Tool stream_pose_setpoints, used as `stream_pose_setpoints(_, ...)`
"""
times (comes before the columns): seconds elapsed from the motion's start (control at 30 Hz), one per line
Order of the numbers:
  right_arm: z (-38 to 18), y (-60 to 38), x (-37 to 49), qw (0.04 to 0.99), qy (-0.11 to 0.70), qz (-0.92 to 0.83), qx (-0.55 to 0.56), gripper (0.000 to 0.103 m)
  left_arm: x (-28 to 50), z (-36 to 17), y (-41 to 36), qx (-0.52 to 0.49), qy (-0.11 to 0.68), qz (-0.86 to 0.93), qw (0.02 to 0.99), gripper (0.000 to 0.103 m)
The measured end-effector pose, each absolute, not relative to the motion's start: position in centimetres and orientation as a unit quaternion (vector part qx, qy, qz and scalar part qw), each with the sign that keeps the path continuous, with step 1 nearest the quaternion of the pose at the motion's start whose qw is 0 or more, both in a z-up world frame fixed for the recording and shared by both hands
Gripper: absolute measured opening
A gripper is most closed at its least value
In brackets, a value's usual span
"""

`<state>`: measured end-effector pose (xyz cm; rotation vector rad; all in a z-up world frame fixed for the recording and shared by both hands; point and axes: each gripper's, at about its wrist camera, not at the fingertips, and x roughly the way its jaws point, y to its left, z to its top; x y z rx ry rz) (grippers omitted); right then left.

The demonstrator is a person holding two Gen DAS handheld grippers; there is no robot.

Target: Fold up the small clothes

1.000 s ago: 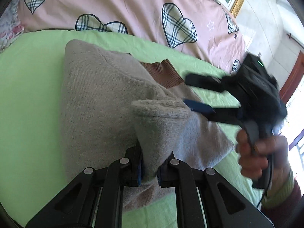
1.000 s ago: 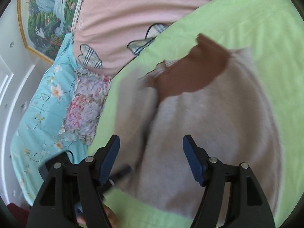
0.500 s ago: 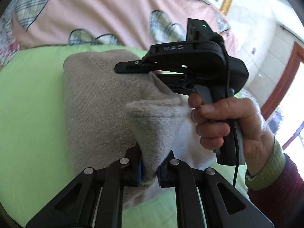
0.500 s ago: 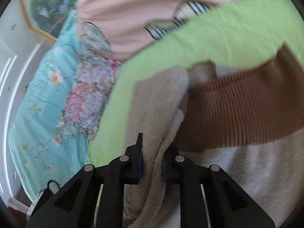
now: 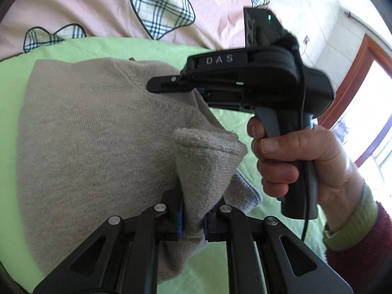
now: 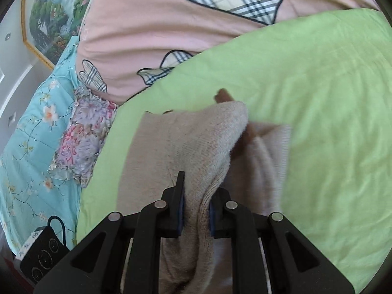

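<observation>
- My left gripper is pinched on a bunched fold of the sweater, low at 6 o'clock in its own view, so that edge comes up off the bed instead of dragging.
- My right gripper is clamped on another edge of the same sweater, also at 6 o'clock in its view. I judge the two grips together let me carry one side over as a single flap.
- From the left view, the right gripper sits at 2 o'clock, its fingers reaching across the knit.
- The sweater lies on the green sheet of the bed, mid-frame, with the pink heart-print quilt beyond at 12 o'clock.
- It is a soft beige knit, thick and slightly fuzzy; a brown patch peeks out at its far edge.
- It sags in loose folds between my grips, so I judge the fold only part done.
</observation>
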<state>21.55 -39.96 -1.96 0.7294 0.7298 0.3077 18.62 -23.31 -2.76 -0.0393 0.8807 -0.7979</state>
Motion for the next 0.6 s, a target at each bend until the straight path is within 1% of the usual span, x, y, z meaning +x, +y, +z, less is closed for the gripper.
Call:
stream_pose_setpoints(0.13,-1.6,-39.5,21.7,0.879,0.345,0.135,0.301,0.016,19.2,-3.5,-24.2,-0.026,0.421,-0.376,0.825,0.011)
stream_pose_setpoints(0.2,-2.2,-39.2,22.0,0.883,0.362,0.117,0.274,0.016,18.8,-4.2,-24.5,-0.022,0.431,-0.377,0.820,0.011)
stream_pose_setpoints(0.33,-3.8,-39.9,21.4,0.874,0.368,0.111,0.298,0.016,18.1,-4.6,-24.3,-0.009,0.432,-0.387,0.814,0.013)
stream_pose_setpoints(0.37,-4.1,-40.2,21.2,0.871,0.367,0.111,0.308,0.017,18.0,-4.6,-24.2,-0.010,0.435,-0.387,0.813,0.017)
stream_pose_setpoints(0.43,-4.3,-40.5,20.9,0.869,0.364,0.105,0.318,0.020,17.9,-4.2,-23.5,-0.014,0.441,-0.391,0.807,0.021)
stream_pose_setpoints(0.5,-4.2,-40.9,20.4,0.869,0.361,0.097,0.323,0.026,17.4,-3.4,-22.2,-0.022,0.444,-0.398,0.803,0.025)
stream_pose_setpoints(0.53,-4.0,-40.9,20.0,0.871,0.360,0.091,0.323,0.027,17.4,-3.0,-21.9,-0.024,0.442,-0.399,0.803,0.028)
stream_pose_setpoints(0.6,-3.7,-41.0,19.2,0.873,0.357,0.084,0.323,0.034,16.4,-1.9,-20.0,-0.027,0.433,-0.400,0.807,0.035)
